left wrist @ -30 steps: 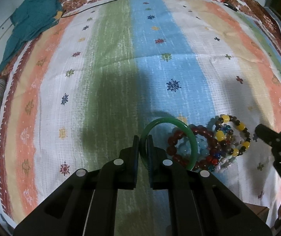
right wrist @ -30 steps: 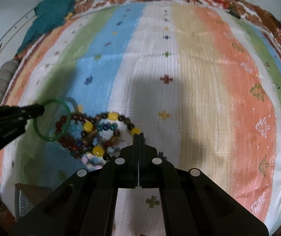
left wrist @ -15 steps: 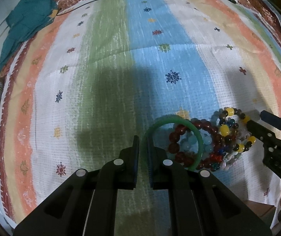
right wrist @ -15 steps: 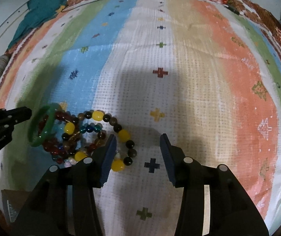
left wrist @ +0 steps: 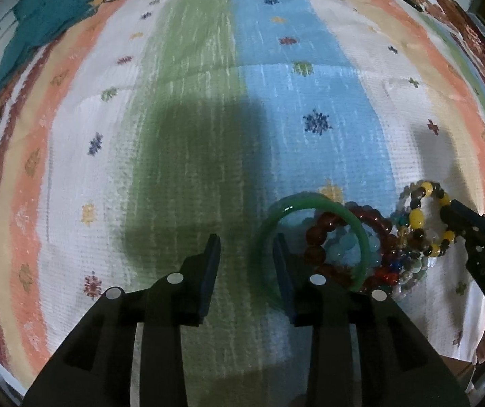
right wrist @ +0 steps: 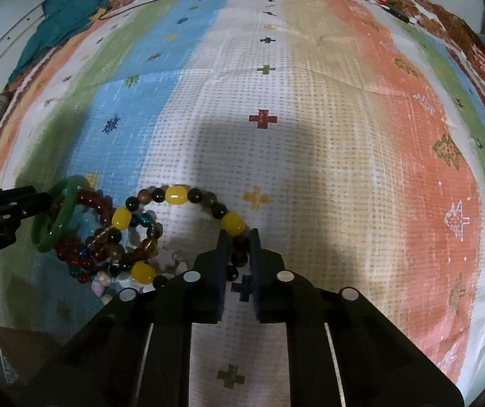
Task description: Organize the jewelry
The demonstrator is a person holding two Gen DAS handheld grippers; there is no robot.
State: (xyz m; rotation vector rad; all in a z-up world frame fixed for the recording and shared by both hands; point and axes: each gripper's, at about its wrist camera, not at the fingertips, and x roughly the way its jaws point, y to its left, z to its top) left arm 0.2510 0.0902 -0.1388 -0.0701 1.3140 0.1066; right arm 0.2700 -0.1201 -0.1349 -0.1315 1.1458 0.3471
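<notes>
While its jaws have just been parting — left gripper (left wrist: 246,244) spread astride green bangle (left wrist: 310,203).

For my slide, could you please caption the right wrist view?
Right claw pinching a yellow-and-dark beaded bracelet on a striped cloth.

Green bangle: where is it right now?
Left wrist view, lower centre-right: the green bangle lies on the striped cloth, overlapping the red bead bracelet, beside the open left gripper.
</notes>
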